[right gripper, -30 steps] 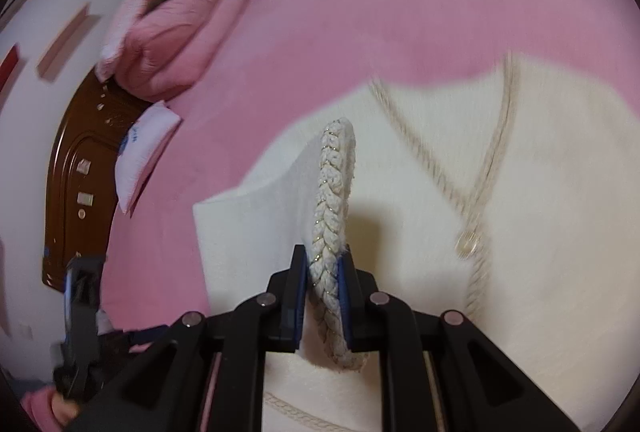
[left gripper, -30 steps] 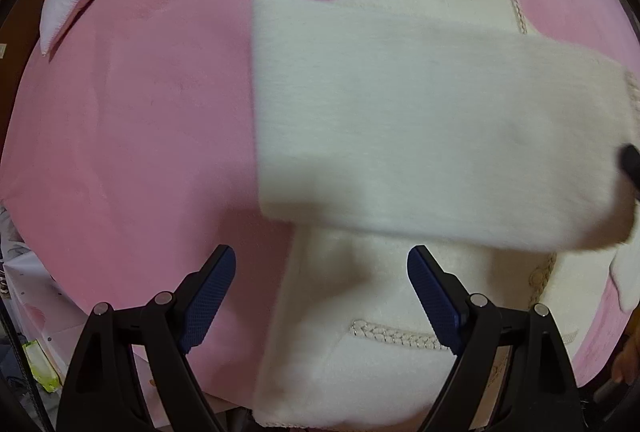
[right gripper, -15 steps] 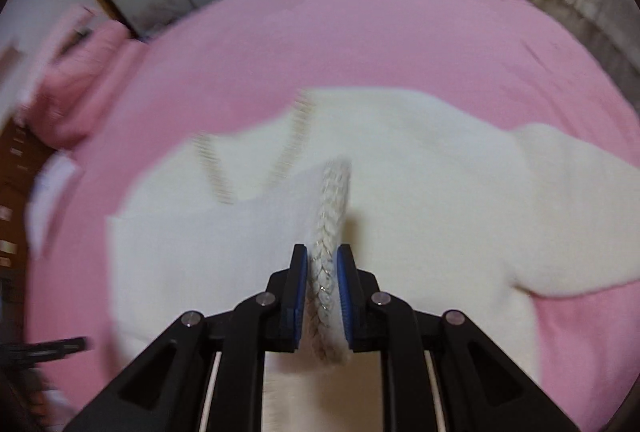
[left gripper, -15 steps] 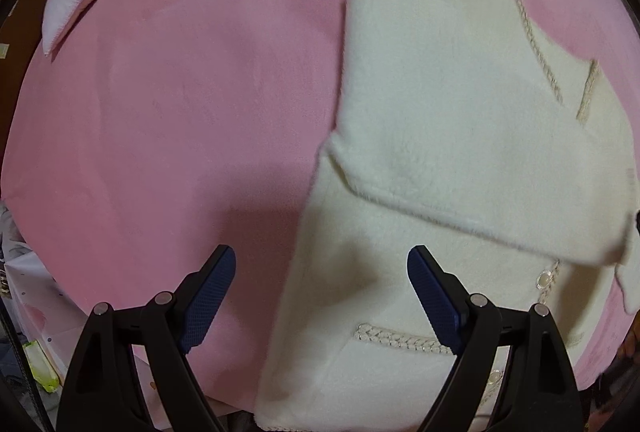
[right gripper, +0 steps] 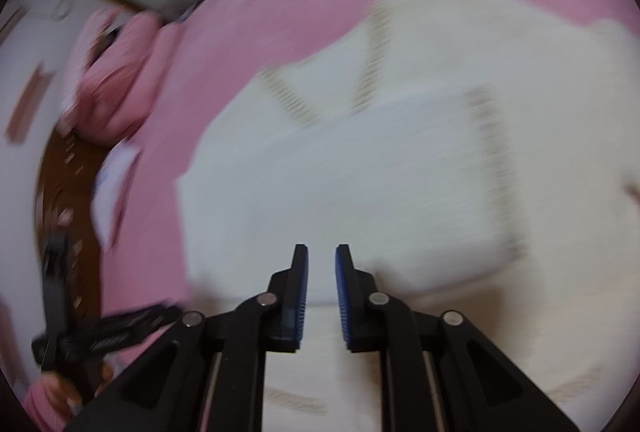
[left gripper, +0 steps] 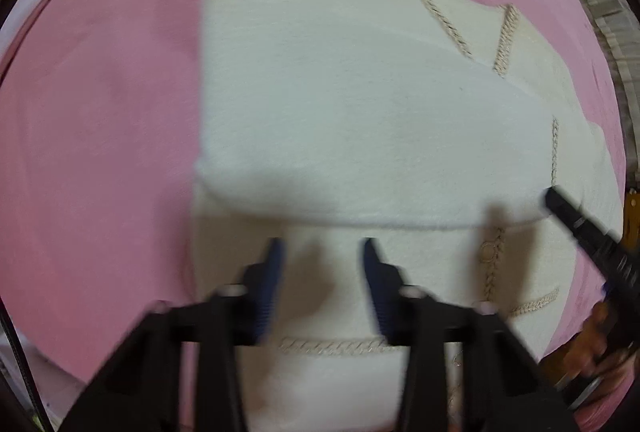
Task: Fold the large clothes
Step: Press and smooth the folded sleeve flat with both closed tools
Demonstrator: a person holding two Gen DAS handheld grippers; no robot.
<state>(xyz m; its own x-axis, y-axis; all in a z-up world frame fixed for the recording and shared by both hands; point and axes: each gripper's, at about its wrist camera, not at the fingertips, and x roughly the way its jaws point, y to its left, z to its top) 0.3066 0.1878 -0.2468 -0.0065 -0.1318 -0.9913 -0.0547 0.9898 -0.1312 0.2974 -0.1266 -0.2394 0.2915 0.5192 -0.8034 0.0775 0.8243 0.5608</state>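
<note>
on the pink bed cover (left gripper: 100, 112) lies one cream cardigan (left gripper: 360, 72), spread flat with its front up, filling the middle of both views. i count two tongs, one in each of my hands. my left tongs (left gripper: 322, 252) point straight down over the lower front of the cardigan; the jaws have just been closing, yet a clear gap shows between the blue pads with only cloth below them, nothing pinched. my right tongs (right gripper: 322, 260) hang low over the same garment, jaws also just closing, a narrow empty gap between them.

the cardigan is soft and fuzzy. one sleeve (left gripper: 360, 160) lies folded straight across the chest, its braided cuff (left gripper: 554, 152) toward the right tongs. two beige braid lines (left gripper: 436, 12) make the v of the neck, one short braid strip (left gripper: 332, 346) marks a pocket, and one round button (left gripper: 488, 252) sits on the front placket below the sleeve. both views are blurred.
</note>
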